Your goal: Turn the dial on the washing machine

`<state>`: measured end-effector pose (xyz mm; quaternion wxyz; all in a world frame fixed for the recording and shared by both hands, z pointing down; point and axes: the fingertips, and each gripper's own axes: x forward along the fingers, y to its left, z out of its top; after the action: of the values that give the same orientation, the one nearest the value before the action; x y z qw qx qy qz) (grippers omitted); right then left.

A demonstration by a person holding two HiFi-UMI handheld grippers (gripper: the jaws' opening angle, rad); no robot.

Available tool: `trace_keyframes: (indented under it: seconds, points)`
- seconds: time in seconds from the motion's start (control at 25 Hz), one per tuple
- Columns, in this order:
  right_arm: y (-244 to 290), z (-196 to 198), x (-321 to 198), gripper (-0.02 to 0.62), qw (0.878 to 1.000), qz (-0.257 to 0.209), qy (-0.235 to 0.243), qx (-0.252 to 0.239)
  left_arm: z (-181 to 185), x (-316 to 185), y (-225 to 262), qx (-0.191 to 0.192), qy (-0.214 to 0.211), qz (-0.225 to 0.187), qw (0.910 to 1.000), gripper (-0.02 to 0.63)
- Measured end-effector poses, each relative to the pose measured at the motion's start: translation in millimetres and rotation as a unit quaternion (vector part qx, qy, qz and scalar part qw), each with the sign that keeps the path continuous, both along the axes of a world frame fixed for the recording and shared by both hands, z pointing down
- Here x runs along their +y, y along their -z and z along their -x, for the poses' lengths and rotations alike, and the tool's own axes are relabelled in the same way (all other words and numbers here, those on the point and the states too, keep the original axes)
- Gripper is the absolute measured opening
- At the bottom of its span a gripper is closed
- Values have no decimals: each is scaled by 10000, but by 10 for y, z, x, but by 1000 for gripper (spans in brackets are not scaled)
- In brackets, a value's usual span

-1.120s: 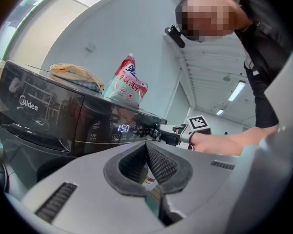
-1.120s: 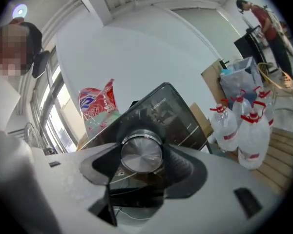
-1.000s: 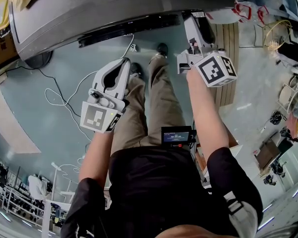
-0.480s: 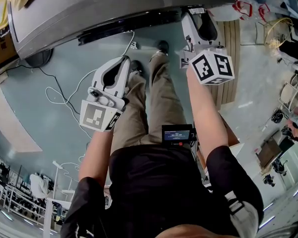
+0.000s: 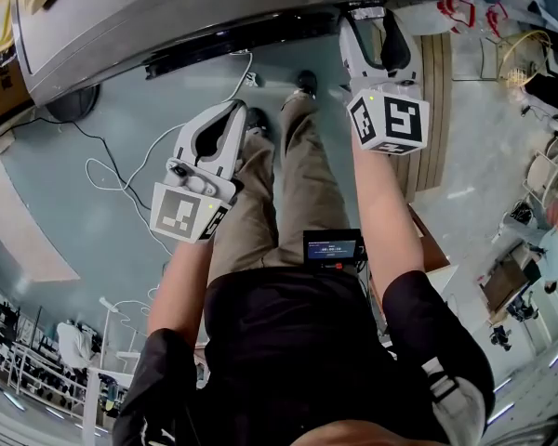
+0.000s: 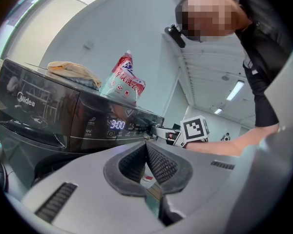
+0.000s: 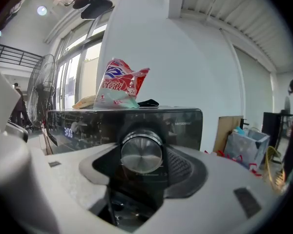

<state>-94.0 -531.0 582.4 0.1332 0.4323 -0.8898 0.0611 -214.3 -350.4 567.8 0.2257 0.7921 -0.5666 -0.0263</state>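
The dark washing machine point(image 5: 167, 17) stands ahead of me, and its front panel point(image 6: 49, 116) shows a lit 3:00 display point(image 6: 117, 125). Its silver dial point(image 7: 141, 150) sits on the panel's right part. My right gripper point(image 7: 143, 164) is open, a jaw on either side of the dial and close to it; I cannot tell whether the pads touch it. In the head view the right gripper point(image 5: 367, 17) reaches up to the machine's front edge. My left gripper point(image 5: 225, 119) hangs back over the floor, its jaws shut point(image 6: 146, 147) on nothing.
A red and white bag point(image 7: 121, 84) and a folded cloth point(image 6: 71, 72) lie on top of the machine. White cables point(image 5: 121, 184) trail over the floor at the left. A wooden board point(image 5: 432, 91) and bags stand to the right of the machine.
My right gripper has moved forward to the machine's panel, so that its jaws now flank the dial. The left gripper has barely moved.
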Motion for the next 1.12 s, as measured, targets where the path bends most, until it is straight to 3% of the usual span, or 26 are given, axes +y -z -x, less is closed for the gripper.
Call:
trace_keyframes:
  seconds: [0.32,0.56,0.96,1.12]
  points:
    - [1,47,18,273,9961,-521,190,682,-24,-8,-39,-3,-39,28,10000,-5]
    - [-4,62,42,273,9852,-993,354,1353,-77,13,-75,2,-91,71,9999,-5]
    - [-6,57,45,273,9858,-980,322,1326,-102,41,-83,-44,-147,103,9998,-5]
    - [-1,66,44,273,9793,-1165,376,1613,-130,39,-74,-37,-173,86,9998,-5]
